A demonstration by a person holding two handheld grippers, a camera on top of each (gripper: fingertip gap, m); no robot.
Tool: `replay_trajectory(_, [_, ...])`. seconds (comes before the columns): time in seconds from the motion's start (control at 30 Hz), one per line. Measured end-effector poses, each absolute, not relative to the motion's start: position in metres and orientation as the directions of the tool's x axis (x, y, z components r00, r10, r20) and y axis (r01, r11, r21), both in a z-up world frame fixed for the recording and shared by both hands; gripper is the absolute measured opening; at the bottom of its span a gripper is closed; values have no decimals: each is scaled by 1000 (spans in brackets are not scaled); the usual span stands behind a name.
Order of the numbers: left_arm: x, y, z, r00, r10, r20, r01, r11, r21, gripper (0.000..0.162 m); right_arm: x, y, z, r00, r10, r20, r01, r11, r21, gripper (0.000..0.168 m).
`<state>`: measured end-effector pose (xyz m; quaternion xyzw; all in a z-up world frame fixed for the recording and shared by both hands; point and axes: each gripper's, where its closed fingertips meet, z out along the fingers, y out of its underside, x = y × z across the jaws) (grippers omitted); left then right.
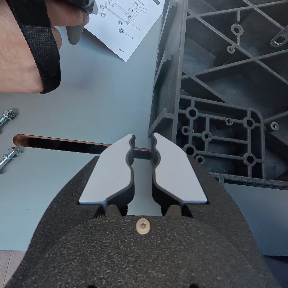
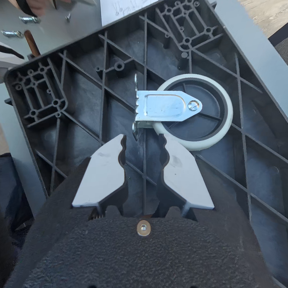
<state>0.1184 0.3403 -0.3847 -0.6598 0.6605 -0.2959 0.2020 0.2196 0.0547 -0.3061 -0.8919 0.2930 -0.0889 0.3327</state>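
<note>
A black ribbed plastic panel [image 2: 155,65] is seen lying underside up on the grey table [image 1: 93,96], and on its ribs a caster [image 2: 183,112] with a white tyre, black hub and shiny metal bracket is laid on its side. The right gripper [image 2: 144,138] is held with a moderate gap and nothing in it, just before the bracket; the left gripper [image 1: 143,137] is narrowly parted and empty beside the panel's edge, over a table slot [image 1: 62,142]. Two bolts [image 1: 7,116] are cut off at the frame edge, and a diagram sheet [image 1: 124,23] is partly covered by a strapped hand [image 1: 23,51]
</note>
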Motion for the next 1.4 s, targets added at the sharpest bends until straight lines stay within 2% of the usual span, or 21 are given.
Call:
replay_trajectory(0.2, [111, 338, -377, -51, -991, 122, -745, -44, -665, 20, 216, 73, -331, 807, -590, -20, -483, -640, -598, 28])
replay_trajectory(0.33, [106, 338, -378, -47, -991, 123, -749, -47, -661, 19, 218, 75, -341, 797, -603, 2, -497, -658, -566, 4])
replay_trajectory(0.37, [105, 338, -378, -46, -991, 123, -750, -47, -660, 19, 219, 76, -340, 797, -605, 1, -496, -654, -571, 3])
replay_trajectory(0.83, [96, 336, -379, -46, -991, 127, -748, -50, -662, 19, 189, 69, -325, 825, -560, -77, -471, -606, -641, 3])
replay_trajectory(1.2, [91, 333, -376, -65, -990, 123, -748, -34, -663, 18, 185, 48, -328, 861, -508, -21, -407, -664, -627, 5])
replay_trajectory(1.4, [90, 333, -376, -58, -990, 127, -747, -41, -664, 18, 185, 51, -329, 849, -524, -65, -443, -639, -628, 4])
